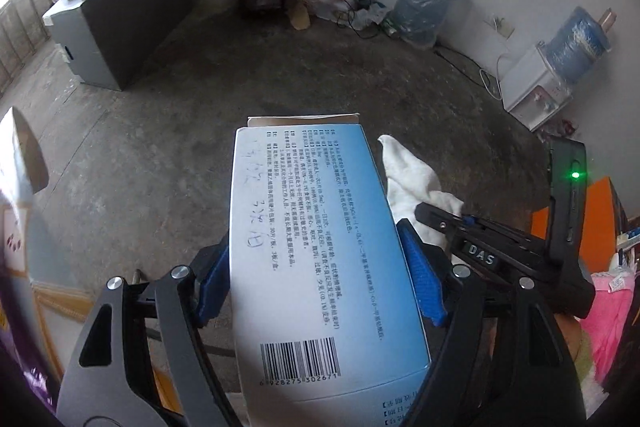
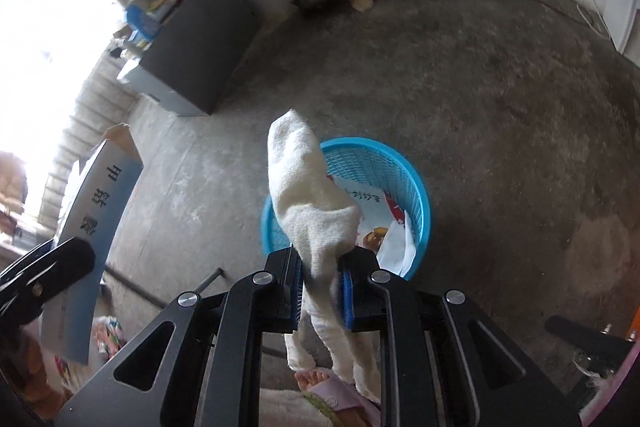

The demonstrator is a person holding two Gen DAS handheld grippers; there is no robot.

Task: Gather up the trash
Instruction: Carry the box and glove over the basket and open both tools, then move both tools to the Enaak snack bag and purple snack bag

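With both pieces of trash already in our grippers, we judge the step in hand to be the carry to the bin. Our left gripper [image 1: 320,287] has its blue pads set wide against the two long sides of a blue-and-white medicine box [image 1: 320,247], which stands up between them with its barcode end nearest the camera and a flap open at the far end. Our right gripper [image 2: 320,291] is nearly closed, pinching a white sock [image 2: 308,187] around its middle, the toe rising above the jaws and the leg hanging below. The blue plastic basket [image 2: 416,195] sits on the concrete floor [image 2: 480,107] just beyond the sock, with printed paper already inside. Next, we think, the right gripper must come over the rim and spread so the sock drops in; the box, held off to the left, needs bringing across above the same basket before release.
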